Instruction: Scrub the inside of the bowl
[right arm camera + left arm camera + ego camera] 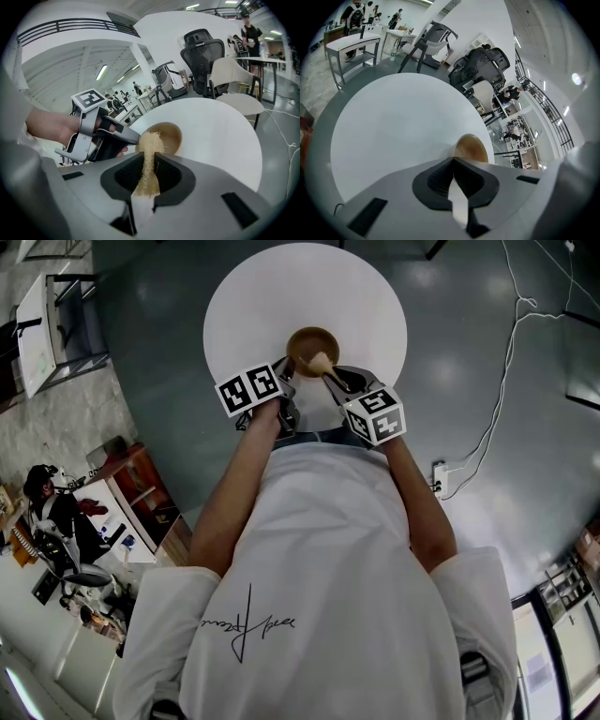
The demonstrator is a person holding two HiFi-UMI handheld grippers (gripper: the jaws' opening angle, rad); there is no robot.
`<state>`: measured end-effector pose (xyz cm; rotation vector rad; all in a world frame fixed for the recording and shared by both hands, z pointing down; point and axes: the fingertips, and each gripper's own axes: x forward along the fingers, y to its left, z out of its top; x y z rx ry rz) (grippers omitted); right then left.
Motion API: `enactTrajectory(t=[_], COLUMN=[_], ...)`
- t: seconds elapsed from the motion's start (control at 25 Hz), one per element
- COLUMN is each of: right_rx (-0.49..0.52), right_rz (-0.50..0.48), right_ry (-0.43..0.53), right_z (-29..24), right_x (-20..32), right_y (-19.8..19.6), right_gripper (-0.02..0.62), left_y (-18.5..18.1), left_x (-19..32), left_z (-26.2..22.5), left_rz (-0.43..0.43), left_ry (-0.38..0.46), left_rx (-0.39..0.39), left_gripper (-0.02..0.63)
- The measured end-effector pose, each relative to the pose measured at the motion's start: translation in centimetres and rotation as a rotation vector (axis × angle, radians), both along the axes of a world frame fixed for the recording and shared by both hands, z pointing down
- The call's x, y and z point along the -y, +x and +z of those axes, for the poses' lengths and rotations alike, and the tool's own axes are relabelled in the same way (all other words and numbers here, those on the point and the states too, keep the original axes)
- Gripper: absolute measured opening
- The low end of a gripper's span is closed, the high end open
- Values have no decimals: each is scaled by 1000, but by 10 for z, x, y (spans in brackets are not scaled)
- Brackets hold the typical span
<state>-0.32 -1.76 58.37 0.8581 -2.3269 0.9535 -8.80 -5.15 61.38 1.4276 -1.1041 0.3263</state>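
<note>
A brown wooden bowl point(302, 339) point(472, 149) point(172, 133) stands on the round white table point(366, 296) point(393, 126) point(220, 136), near its front edge. My right gripper point(333, 381) point(145, 187) is shut on a tan fibrous scrubber point(321, 361) point(149, 154). The scrubber's frayed end reaches over the rim into the bowl. My left gripper point(287, 371) point(453, 161) point(136, 138) is shut, and its tips rest against the bowl's left rim. Whether they pinch the rim is hidden.
Black and white office chairs point(201, 51) point(480, 63) stand beyond the table. A white cable point(506, 381) runs across the grey floor to a power strip point(441, 479) on the right. Desks point(37, 324) and people fill the left side of the room.
</note>
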Motion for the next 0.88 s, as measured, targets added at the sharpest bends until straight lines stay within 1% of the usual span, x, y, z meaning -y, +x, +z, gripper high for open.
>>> enactTrajectory(t=[0.24,0.6,0.68,0.88], right_rx=[5,14,16,18], right_rz=[-76,-97,-106,-118], right_ry=[0,-3,-1,-4], right_z=[1,-2,-3,-2], right_x=[-12,-13,-15,-17], right_y=[-18,-31,-33,-36], right_gripper=[80,80,80,80], left_y=[3,-3,-2,-1], left_x=[0,-2,-2,0], left_z=[1,-1,-1,-3], left_rz=[-10,-25,-18,34], left_ry=[-4,-7,-5,25], left_rx=[-10,-27,-22,22], left_gripper=[9,9,9,9])
